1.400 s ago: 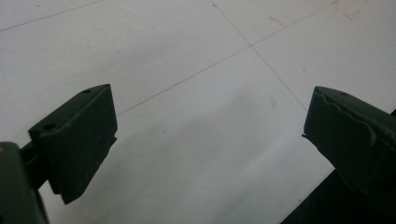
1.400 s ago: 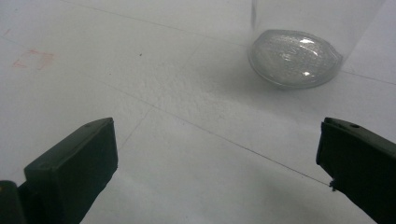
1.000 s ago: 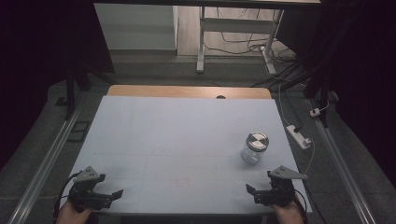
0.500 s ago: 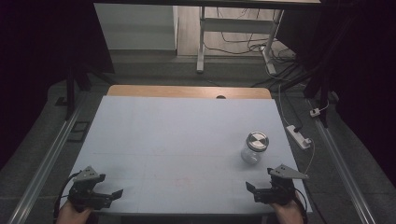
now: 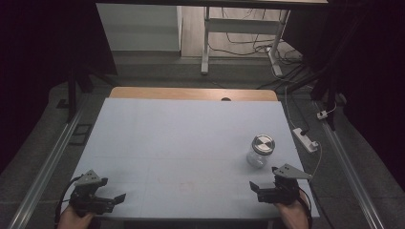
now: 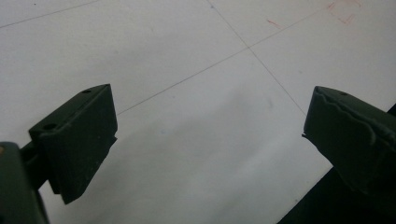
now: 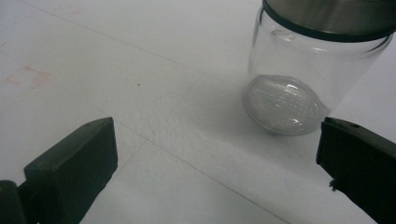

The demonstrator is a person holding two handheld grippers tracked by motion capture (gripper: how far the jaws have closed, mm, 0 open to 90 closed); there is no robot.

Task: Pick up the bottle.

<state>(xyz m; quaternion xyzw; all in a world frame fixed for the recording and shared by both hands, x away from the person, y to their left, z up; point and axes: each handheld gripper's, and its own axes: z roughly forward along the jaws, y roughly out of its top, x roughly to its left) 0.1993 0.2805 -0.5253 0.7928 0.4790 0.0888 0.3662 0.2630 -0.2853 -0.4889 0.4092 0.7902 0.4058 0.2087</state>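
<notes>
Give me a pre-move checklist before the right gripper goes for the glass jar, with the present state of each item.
1. Right gripper open: ok, its fingers stand wide apart and hold nothing.
2. Glass jar upright on the table: ok.
3. Metal lid on the jar: ok; how tightly it sits, cannot tell.
4. Path from the right gripper to the jar: ok, bare table between them in the right gripper view.
5. Jar lined up between the fingers: not ok, it sits off toward the right finger in the right gripper view.
6. Left gripper out of the way: ok, open at the table's near left corner.
</notes>
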